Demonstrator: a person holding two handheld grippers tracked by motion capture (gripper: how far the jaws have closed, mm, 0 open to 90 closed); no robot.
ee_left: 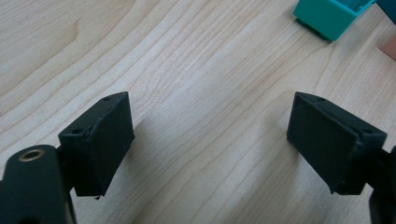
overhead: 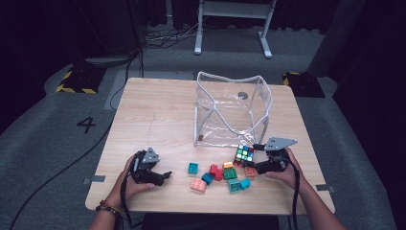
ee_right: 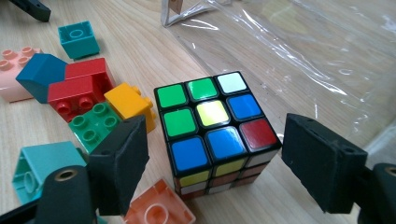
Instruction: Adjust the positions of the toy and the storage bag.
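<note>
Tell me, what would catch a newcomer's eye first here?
Probably the puzzle cube with its bright squares, standing on the wooden table between the open fingers of the right gripper, which do not touch it. Left of it lies a scatter of toy bricks, and behind it stands a clear plastic bag.

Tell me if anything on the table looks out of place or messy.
Nothing looks damaged. The toy bricks lie scattered loose near the front edge, some tipped on their sides, beside the puzzle cube. The clear plastic bag stands open but crumpled and lopsided.
</note>
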